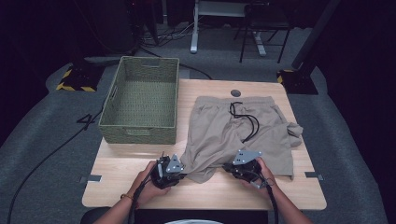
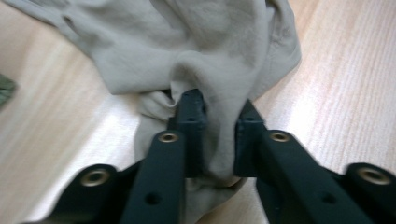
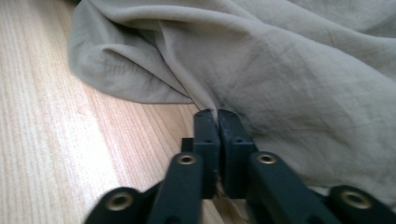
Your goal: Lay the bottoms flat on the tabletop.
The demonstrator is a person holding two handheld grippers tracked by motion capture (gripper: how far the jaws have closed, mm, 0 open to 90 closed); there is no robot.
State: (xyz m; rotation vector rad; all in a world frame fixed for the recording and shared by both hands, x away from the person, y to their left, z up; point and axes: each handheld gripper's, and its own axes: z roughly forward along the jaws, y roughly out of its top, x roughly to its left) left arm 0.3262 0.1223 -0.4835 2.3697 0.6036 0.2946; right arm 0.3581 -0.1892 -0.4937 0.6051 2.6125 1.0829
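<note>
- Green woven basket [image 1: 140, 100], upper left of the high view, on the far left part of the wooden table [image 1: 130, 163]. I see nothing in it; its bottom weave is bare.
- Beige drawstring shorts [image 1: 243, 130] lie spread at centre right of that view, waistband toward the top, black drawstring [image 1: 250, 121] looped on the front. They lie just right of the basket, apart from it.
- Right side of the shorts bunches close to the table's right edge. Bare wood runs along the bottom edge and in the lower left corner, below the basket.
- My left gripper [image 2: 217, 135], bottom centre-left of the high view: jaws clamped on a thick bunched fold of the shorts' near left hem, cloth filling the gap between them.
- My right gripper [image 3: 218, 123], bottom centre-right: jaws pressed together, pinching a thin edge of the near hem where cloth meets wood.
- Both my hands come in from the bottom edge, low over the table, grippers pointing at the hem.
</note>
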